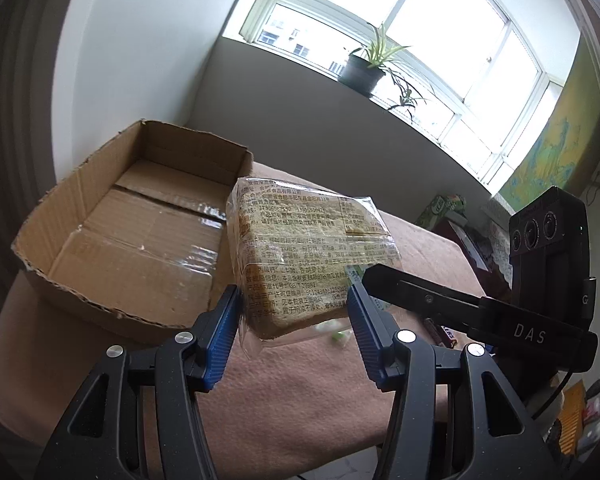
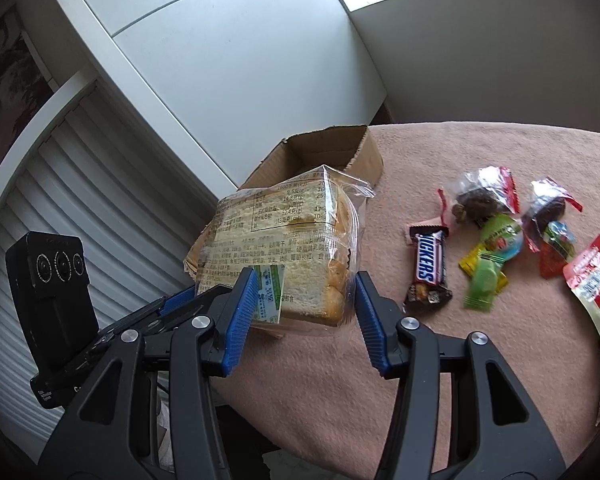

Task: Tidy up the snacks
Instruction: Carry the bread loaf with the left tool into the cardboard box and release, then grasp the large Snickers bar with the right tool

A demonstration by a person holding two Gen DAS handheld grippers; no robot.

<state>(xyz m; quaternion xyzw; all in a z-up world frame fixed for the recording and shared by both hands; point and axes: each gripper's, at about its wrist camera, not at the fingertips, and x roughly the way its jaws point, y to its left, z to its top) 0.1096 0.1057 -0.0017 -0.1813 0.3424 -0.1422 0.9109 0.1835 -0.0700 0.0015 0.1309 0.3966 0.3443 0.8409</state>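
Daylight pours through the big window (image 1: pixel 400 28) onto a desk (image 1: pixel 300 392) draped in a fuzzy peach cloth, and we are mid-carry. Biggest thing on the surface is the cardboard box (image 1: pixel 112 236) at the far left, open-topped, edges ragged, its taped floor bare. Above the cloth, just to the right of it, hangs the bread pack (image 1: pixel 300 256), a squarish block of sliced sandwich bread in crinkly clear film covered with printed text. Both tools are on it: the left gripper (image 1: pixel 296 320) has its blue ribbed fingers (image 1: pixel 224 328) clamped on the near end, and the right gripper (image 2: pixel 306 312) pinches the other side, fingers (image 2: pixel 242 312) pressed into the soft loaf near a small green-and-white label. So it reads as a two-handed lift, pack clear of the desk and not yet in the box. Next move, by my judgement: swing it left over the box opening, lower it flat, then ease both pairs of fingers off together so the squashy bread does not tip. Waiting on the right of the desk are the small ones: a Snickers bar (image 2: pixel 428 268), glossy red-trimmed wrappers (image 2: pixel 484 196), and green and yellow candies (image 2: pixel 484 280) in a loose scatter.
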